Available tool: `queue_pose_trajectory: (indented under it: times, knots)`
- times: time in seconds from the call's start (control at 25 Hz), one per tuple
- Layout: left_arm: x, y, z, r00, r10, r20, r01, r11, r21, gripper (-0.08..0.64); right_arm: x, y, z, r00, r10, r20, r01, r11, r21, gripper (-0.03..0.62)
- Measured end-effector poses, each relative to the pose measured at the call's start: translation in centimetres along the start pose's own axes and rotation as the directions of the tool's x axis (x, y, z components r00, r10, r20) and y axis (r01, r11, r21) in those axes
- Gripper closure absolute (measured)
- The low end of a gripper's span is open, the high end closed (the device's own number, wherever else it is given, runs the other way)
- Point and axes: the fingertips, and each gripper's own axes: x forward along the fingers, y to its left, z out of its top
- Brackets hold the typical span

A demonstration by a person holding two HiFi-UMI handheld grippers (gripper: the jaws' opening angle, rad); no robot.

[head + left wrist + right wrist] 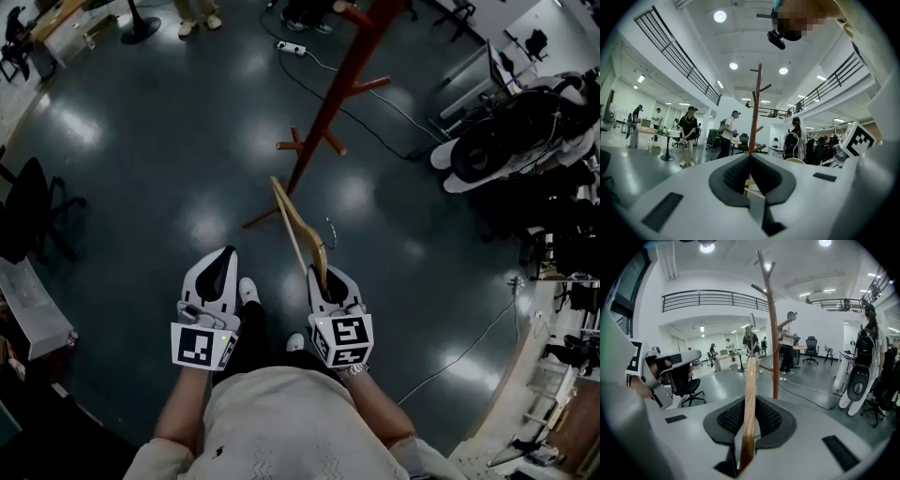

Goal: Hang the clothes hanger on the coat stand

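Right gripper (325, 277) has its fingers clamped on the lower end of the wooden clothes hanger (298, 230), which sticks up and forward towards the coat stand (328, 103). The stand is dead ahead, well apart from the hanger, with its pegs fanning out at several heights. Left gripper (220, 267) is alongside, fingers together on nothing. On the dark floor (169, 141), a power strip (292, 47) and its cable lie beyond the stand's foot. There's an office chair (33, 211) out to the left. The left gripper view shows people (687, 133) standing farther back in the hall.
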Motion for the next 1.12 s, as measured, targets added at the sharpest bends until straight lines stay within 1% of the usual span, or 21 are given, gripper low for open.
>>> queue_pose_trajectory:
  times: [0.12,0.24,0.32,0.48,0.64,0.72,0.84,0.96,1.12]
  knots:
    - [2.4,1.7,-0.1,0.999,-0.034,-0.013,0.034,0.999,-0.011,0.548,2.8,-0.4,1.8,1.000,-0.012,0.004,0.012,1.000,0.010,0.523]
    - [4.3,3.3,-0.4,0.998,-0.067,-0.021,0.067,0.998,-0.012,0.548,5.8,-0.5,2.4,1.000,-0.027,-0.009,0.027,1.000,0.003,0.523]
    - [5.8,3.9,-0.2,0.997,-0.075,-0.021,0.075,0.997,-0.012,0.548,7.8,-1.2,2.6,0.999,-0.029,-0.023,0.029,1.000,0.010,0.523]
    - [8.3,5.4,1.5,0.997,-0.074,0.008,0.075,0.995,-0.060,0.548,11.5,-2.8,3.5,0.999,-0.033,-0.008,0.033,0.998,0.057,0.523]
    - [9.0,6.9,1.2,0.995,-0.097,-0.008,0.096,0.991,-0.092,0.548,15.0,-3.4,3.2,0.999,-0.041,-0.019,0.042,0.997,0.072,0.523]
    - [9.5,7.0,1.1,0.994,-0.111,-0.015,0.109,0.990,-0.094,0.548,16.5,-4.1,2.9,0.999,-0.043,-0.028,0.045,0.995,0.086,0.523]
    - [10.4,7.1,0.1,0.990,-0.137,-0.034,0.132,0.986,-0.104,0.548,18.7,-5.4,2.1,0.998,-0.053,-0.044,0.056,0.997,0.054,0.523]
    - [11.4,7.4,-0.7,0.987,-0.149,-0.056,0.141,0.982,-0.126,0.548,21.3,-6.7,1.2,0.996,-0.051,-0.066,0.053,0.998,0.027,0.523]
    - [12.2,7.7,-1.0,0.984,-0.165,-0.064,0.157,0.980,-0.121,0.548,23.5,-8.4,0.4,0.995,-0.061,-0.083,0.067,0.996,0.061,0.523]
